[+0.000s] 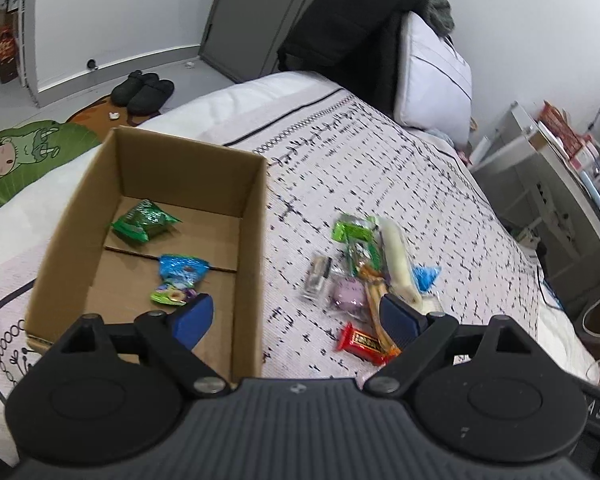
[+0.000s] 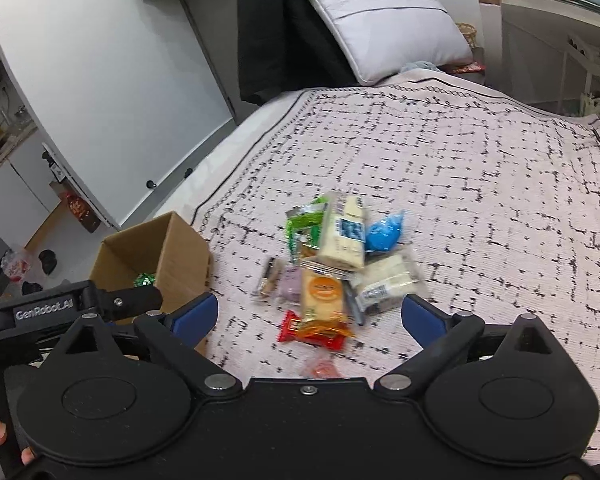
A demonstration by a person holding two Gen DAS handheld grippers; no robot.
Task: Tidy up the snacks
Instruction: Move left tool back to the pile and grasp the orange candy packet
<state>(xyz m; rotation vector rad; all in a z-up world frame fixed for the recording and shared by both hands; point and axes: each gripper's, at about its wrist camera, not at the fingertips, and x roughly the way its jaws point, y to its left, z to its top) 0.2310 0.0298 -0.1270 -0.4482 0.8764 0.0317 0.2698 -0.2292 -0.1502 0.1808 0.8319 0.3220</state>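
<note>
A brown cardboard box [image 1: 256, 216] sits on the bed at the left. Inside lie a green packet [image 1: 144, 222], a blue packet [image 1: 182, 270] and a small green-purple packet [image 1: 172, 295]. A pile of snack packets [image 1: 364, 272] lies on the bedspread right of the box, with a red packet [image 1: 360, 342] nearest. My left gripper [image 1: 296, 316] is open and empty, over the box's right wall. In the right wrist view my right gripper [image 2: 310, 314] is open and empty, just short of the pile [image 2: 340, 256]; the red packet [image 2: 300, 328] lies between its fingers. The box [image 2: 160, 252] stands to the left.
The bed has a patterned pale spread [image 2: 460, 160] with a pillow [image 2: 380, 20] and dark clothes [image 2: 272, 40] at its head. A white desk with clutter [image 1: 560, 160] stands to the right. Slippers [image 1: 144, 90] and a green mat [image 1: 28, 152] lie on the floor to the left.
</note>
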